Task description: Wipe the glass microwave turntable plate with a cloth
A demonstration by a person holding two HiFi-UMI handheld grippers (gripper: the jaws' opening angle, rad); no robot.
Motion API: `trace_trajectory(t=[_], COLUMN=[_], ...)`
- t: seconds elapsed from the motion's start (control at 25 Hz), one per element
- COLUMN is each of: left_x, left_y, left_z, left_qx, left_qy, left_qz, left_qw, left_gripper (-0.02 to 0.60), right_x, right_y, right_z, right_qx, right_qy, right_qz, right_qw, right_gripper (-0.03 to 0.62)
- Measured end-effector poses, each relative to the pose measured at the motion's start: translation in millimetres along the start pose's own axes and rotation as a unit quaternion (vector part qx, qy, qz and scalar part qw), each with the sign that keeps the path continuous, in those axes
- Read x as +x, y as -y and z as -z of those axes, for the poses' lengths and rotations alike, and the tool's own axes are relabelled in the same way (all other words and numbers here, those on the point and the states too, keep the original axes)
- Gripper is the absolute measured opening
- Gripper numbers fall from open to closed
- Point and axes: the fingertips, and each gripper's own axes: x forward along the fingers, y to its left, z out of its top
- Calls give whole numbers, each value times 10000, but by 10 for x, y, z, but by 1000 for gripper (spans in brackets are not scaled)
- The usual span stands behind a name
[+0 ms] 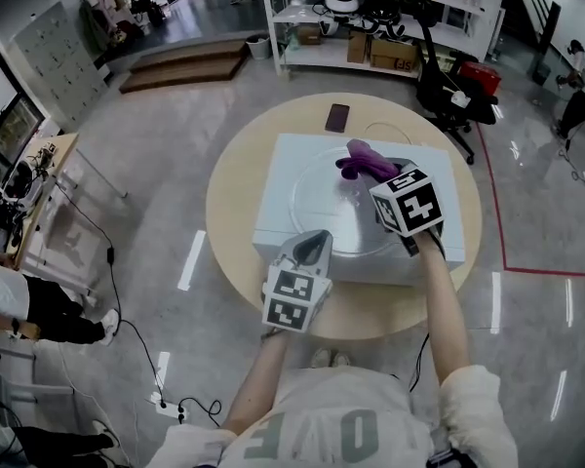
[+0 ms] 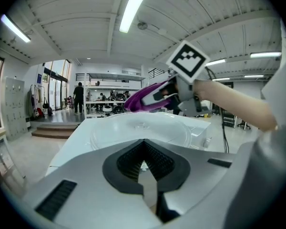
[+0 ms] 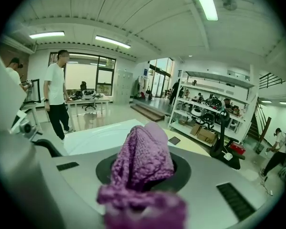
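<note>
The clear glass plate (image 1: pixel 317 198) lies flat on a white box-like appliance (image 1: pixel 273 234) on the round table (image 1: pixel 232 198). My right gripper (image 1: pixel 375 169) is shut on a purple knitted cloth (image 1: pixel 364 160) and holds it over the plate's far right part. In the right gripper view the cloth (image 3: pixel 143 159) bulges out of the jaws and hides them. My left gripper (image 1: pixel 315 240) sits at the plate's near rim, jaws closed on it. In the left gripper view the plate (image 2: pixel 133 128) stretches ahead of the left gripper (image 2: pixel 144 149), with the cloth (image 2: pixel 140 99) above its far side.
A dark phone (image 1: pixel 337 117) lies on the table behind the appliance. Beyond the table stand white shelves (image 1: pixel 370 18) with boxes and a black office chair (image 1: pixel 448 86). A person (image 1: pixel 19 300) stands at the left; cables run across the floor there.
</note>
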Motion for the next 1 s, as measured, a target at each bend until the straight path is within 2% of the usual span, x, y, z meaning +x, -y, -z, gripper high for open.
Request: trace_trajectory(t=[0.16,0.28,0.64,1.0], left_x=[10,1,-53,-28], left_y=[25,25,-12,-4], left_z=[37,53,32,11], left_qx=[-6,-9,-18,11], left_qy=[-86,-81,-34,65], left_qz=[56,45,-1,-64], left_qw=[9999,10000,10000,10000], left_gripper=[-5,-5,-5,-5], right_x=[351,465,342,-286], right_y=[301,366,103,-455], right_z=[4,116,228,542], right_qx=[56,228,149,26], right_qy=[-348,-527,-570,-568], right_qz=[285,359,198,-292], right_qw=[9990,9977,9981,9980], right_gripper=[48,48,48,48])
